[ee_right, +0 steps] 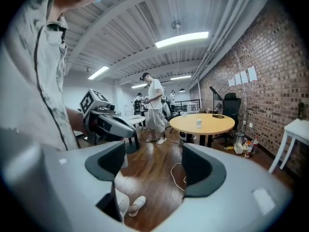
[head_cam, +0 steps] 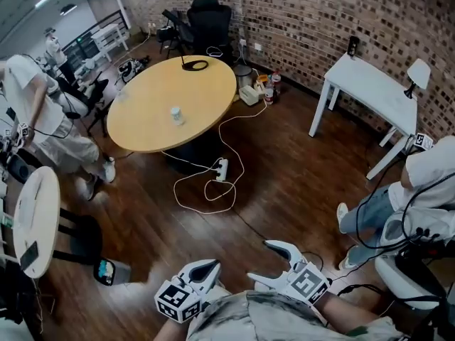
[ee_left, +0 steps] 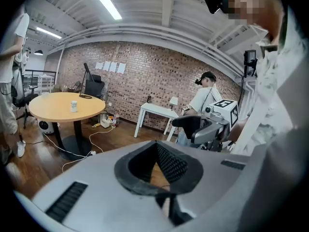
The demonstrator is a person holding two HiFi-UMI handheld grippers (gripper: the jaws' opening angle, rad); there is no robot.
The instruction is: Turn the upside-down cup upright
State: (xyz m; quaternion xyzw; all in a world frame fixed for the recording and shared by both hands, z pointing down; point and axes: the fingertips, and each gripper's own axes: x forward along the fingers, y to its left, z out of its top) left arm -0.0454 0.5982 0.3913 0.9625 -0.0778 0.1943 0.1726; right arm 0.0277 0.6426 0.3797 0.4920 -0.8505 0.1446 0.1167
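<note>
A small white cup [head_cam: 176, 115] stands alone on the round wooden table [head_cam: 153, 130], far ahead of both grippers. It is too small to tell which way up it is. The cup also shows in the left gripper view [ee_left: 74, 106] and the right gripper view [ee_right: 198, 123]. My left gripper [head_cam: 206, 267] [ee_left: 155, 146] is held close to my body at the picture's bottom, its tips meeting with nothing between them. My right gripper [head_cam: 259, 263] [ee_right: 152, 161] hangs beside it, open and empty above the wooden floor.
A white cable and power strip [head_cam: 222, 169] lie on the floor before the table. A black ring lamp [head_cam: 194, 65] rests on the table's far side. A white table [head_cam: 370, 84] stands right, a seated person [head_cam: 426, 183] beside it. A person [head_cam: 43, 119] and a small round table [head_cam: 35, 219] are left.
</note>
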